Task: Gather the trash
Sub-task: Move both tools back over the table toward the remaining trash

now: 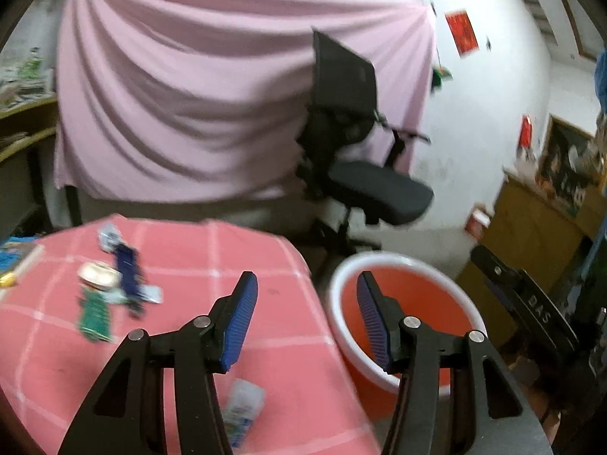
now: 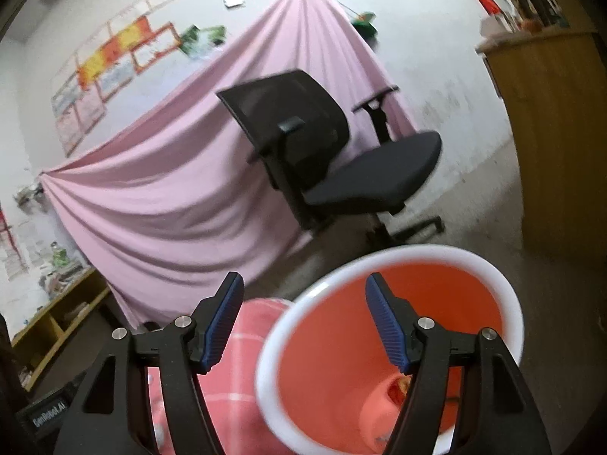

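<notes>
I see wrappers (image 1: 114,288) strewn near the pink-checked table's (image 1: 265,250) far left edge; the orange bin (image 1: 409,295) stands off its right edge.

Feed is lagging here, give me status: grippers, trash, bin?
Left gripper open, empty. Right gripper open, empty, over the orange bin. Wrappers on the pink table. Nothing blocking.

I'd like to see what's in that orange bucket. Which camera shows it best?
The right wrist view: the orange bucket fills the foreground, tilted so you look down to its bottom, where something small lies. The left wrist view shows the bucket beside the table, only its rim and upper inside.
</notes>
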Demonstrator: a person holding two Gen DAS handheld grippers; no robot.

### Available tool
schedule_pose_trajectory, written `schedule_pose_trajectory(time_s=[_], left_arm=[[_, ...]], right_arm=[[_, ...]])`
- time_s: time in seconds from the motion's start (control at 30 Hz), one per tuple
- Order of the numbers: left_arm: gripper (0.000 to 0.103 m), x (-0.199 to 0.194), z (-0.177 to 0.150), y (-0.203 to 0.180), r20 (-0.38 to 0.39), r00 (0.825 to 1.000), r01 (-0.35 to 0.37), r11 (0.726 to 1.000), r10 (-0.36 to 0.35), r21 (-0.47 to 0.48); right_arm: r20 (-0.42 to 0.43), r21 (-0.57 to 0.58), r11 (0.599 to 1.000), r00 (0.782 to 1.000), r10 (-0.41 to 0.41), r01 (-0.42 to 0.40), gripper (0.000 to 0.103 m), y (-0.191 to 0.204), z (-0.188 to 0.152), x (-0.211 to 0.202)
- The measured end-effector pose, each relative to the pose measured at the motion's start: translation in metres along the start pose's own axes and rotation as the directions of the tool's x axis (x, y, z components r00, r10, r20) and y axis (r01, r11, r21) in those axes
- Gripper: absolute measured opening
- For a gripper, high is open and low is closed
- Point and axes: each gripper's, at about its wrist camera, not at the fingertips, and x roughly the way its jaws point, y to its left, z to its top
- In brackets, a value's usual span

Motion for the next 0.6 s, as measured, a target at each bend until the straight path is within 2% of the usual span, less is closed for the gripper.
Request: schedule_pose_trajectory(time_s=[0.03,0.1,0.2,0.27,0.33,0.37,0.4,0.43,0.5,0.6], left_arm=[[0.055,-0.010,0.001,0.007,0.032,0.999,-0.014,1.000,0.015,-0.012],[0.056,-0.024,0.004,0.019,0.080,0.996,-0.029,0.999,0.031,-0.035],[0.056,-0.044,0.006,0.037,0.129,0.989,-0.066,0.997,0.072,-0.051],[0.061,-0.055,0.006,0.047,0.149,0.984,-0.089,0.994,0.097,-0.056],[0.076,-0.069,0.002,0.059,0.181,0.976,-0.111,0.991,0.123,-0.074],[0.081,-0.076,0.000,0.064,0.197,0.971,-0.118,0.989,0.133,-0.085],[0.087,-0.085,-0.004,0.071,0.219,0.965,-0.127,0.987,0.147,-0.102],[0.093,-0.090,-0.005,0.076,0.234,0.959,-0.135,0.984,0.158,-0.113],[0.099,-0.105,-0.011,0.088,0.265,0.944,-0.169,0.977,0.198,-0.129],[0.100,-0.124,-0.020,0.101,0.291,0.923,-0.226,0.966,0.253,-0.122]], right_arm=[[0.020,-0.014,1.000,1.000,0.012,-0.012,0.075,0.006,0.000,-0.003],[0.054,-0.048,0.998,0.998,0.038,-0.035,0.081,0.019,0.000,-0.008],[0.074,-0.093,0.993,0.994,0.076,-0.069,0.082,0.036,-0.002,-0.013],[0.083,-0.120,0.989,0.992,0.095,-0.084,0.084,0.047,-0.005,-0.016],[0.092,-0.142,0.985,0.990,0.110,-0.096,0.086,0.056,-0.007,-0.020],[0.094,-0.152,0.983,0.988,0.118,-0.103,0.088,0.062,-0.008,-0.022],[0.096,-0.156,0.982,0.988,0.123,-0.107,0.098,0.065,-0.009,-0.024],[0.105,-0.161,0.980,0.986,0.132,-0.114,0.103,0.070,-0.011,-0.027],[0.111,-0.172,0.976,0.982,0.152,-0.131,0.103,0.079,-0.014,-0.031],[0.096,-0.210,0.966,0.980,0.175,-0.152,0.103,0.094,-0.022,-0.035]])
